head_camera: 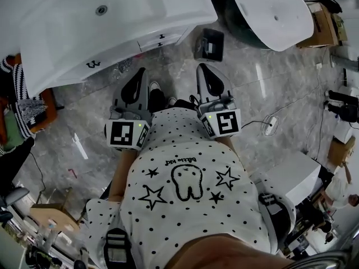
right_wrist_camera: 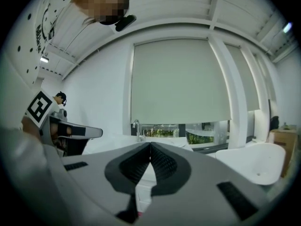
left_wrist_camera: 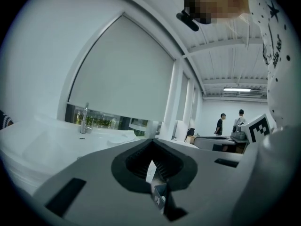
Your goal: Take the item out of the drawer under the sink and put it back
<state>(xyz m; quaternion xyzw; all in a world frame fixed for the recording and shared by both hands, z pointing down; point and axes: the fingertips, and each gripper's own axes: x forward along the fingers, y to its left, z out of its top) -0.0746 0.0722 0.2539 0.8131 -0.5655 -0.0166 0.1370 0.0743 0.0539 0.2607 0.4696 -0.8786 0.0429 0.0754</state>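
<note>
**Head view.** Bright, even indoor light. The white sink [head_camera: 101,15] at 11 o'clock is nearly washed out. The glossy floor [head_camera: 291,88] carries pale streaks of glare toward 2 o'clock. Shadows are soft, and the frame darkens toward 7 o'clock. Straight edges bow near the borders.

**Gripper views.** Each is a round fisheye picture set in black corners. The blind [left_wrist_camera: 122,74] bulges outward. Daylight enters through the bare strip of window [right_wrist_camera: 164,132] beneath it. A ceiling lamp [left_wrist_camera: 237,89] glows at 3 o'clock. The left gripper [left_wrist_camera: 151,141] and right gripper [right_wrist_camera: 150,143] lie close to the lens, shaded and soft. The left gripper view is the dimmer and bluer of the two.
</note>
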